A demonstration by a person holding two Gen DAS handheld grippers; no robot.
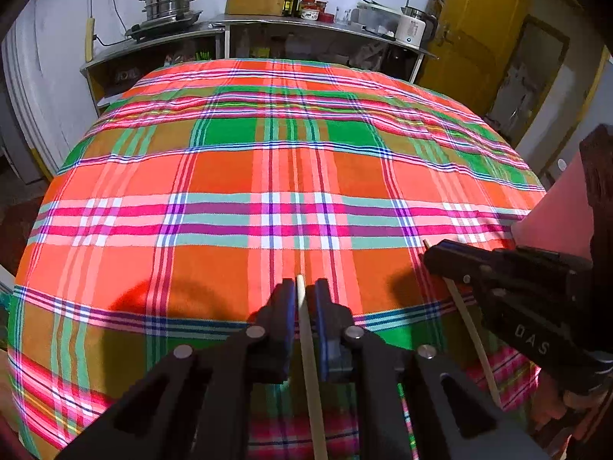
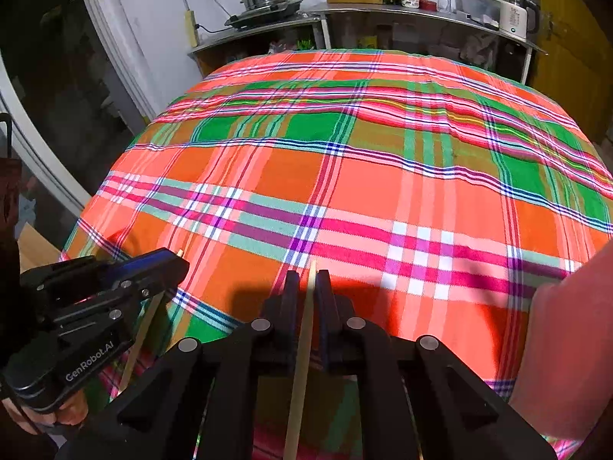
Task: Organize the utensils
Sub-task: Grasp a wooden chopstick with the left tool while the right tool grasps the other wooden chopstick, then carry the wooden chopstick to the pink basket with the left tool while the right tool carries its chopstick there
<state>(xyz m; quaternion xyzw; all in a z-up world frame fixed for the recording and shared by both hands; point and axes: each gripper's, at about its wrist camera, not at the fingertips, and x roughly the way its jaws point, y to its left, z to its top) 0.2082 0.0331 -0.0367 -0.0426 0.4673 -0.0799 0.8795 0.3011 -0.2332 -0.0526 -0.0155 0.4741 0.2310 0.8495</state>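
Observation:
My left gripper [image 1: 302,287] is shut on a pale wooden chopstick [image 1: 308,349] that runs back between its fingers, tip just past them. My right gripper [image 2: 308,280] is shut on a second wooden chopstick [image 2: 302,352] the same way. Both hover over the near edge of the table with the bright plaid cloth [image 1: 268,176]. In the left wrist view the right gripper [image 1: 431,253] shows at the right with its chopstick [image 1: 471,329]. In the right wrist view the left gripper [image 2: 180,258] shows at the lower left with its chopstick [image 2: 141,341].
A pink container [image 1: 555,207] stands at the table's right edge; it also shows in the right wrist view [image 2: 567,345]. Behind the table a steel counter [image 1: 306,25] carries a stacked steamer pot [image 1: 170,2], bottles, jars and a white kettle [image 1: 412,27]. A yellow door [image 1: 490,38] is at the right.

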